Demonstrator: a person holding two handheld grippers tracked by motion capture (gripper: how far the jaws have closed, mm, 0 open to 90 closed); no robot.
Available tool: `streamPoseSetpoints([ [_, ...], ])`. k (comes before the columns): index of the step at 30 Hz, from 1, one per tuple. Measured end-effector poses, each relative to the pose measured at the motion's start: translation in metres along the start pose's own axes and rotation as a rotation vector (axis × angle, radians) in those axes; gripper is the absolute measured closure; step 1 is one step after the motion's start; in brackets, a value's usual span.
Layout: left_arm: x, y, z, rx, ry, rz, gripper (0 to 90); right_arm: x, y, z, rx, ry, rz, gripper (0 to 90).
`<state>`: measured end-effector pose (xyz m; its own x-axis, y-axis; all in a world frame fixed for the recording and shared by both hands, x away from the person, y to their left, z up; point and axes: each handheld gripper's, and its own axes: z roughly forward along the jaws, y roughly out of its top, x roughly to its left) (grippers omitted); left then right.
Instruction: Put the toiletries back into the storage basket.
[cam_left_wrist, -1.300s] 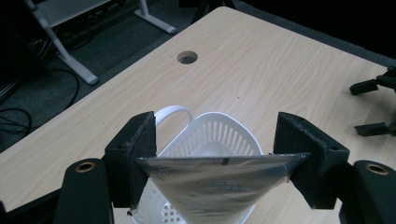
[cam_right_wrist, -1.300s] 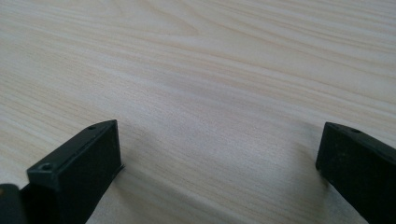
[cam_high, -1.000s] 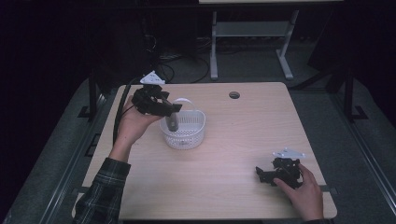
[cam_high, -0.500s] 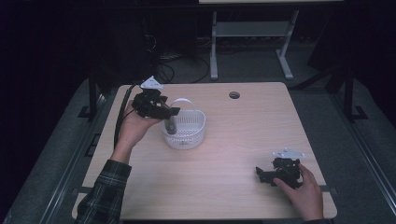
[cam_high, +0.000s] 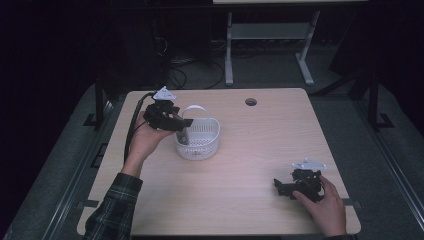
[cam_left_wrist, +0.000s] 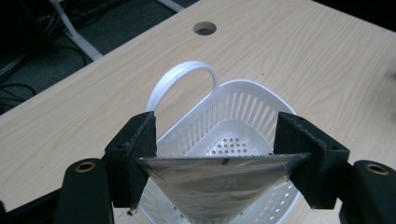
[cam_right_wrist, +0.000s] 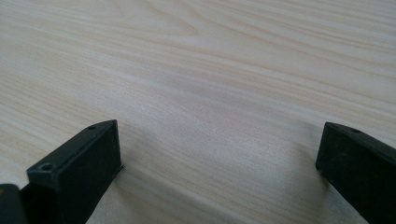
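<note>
Silver pouch (cam_left_wrist: 219, 184) sits clamped by its top edge between both jaws of the left gripper (cam_high: 176, 123), hanging tip-down over the near-left rim of the white basket (cam_high: 206, 145). We note the left forearm angled up toward the basket, wrist bent, hand (cam_high: 145, 140) cupped under the gripper. Well right of the basket, the right gripper (cam_high: 286, 186) lies low on the table (cam_high: 250, 165), hand (cam_high: 325, 207) wrapped behind it, jaws wide apart on nothing.

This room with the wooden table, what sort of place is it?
Probably a lab or recording workspace: a bare table, handheld grippers, left gripper and right gripper, and loose cables on a dark floor.
</note>
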<state>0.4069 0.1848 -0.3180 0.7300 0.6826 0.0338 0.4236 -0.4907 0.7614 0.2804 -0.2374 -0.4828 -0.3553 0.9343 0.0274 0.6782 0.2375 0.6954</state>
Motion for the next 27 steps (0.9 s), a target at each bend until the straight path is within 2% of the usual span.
streamPoseSetpoints([
  [27, 0.001, -0.022, 0.024, 0.043, 0.005, -0.024, 29.5, 0.000, 0.000, 0.000, 0.000, 0.000, 0.000, 0.0],
])
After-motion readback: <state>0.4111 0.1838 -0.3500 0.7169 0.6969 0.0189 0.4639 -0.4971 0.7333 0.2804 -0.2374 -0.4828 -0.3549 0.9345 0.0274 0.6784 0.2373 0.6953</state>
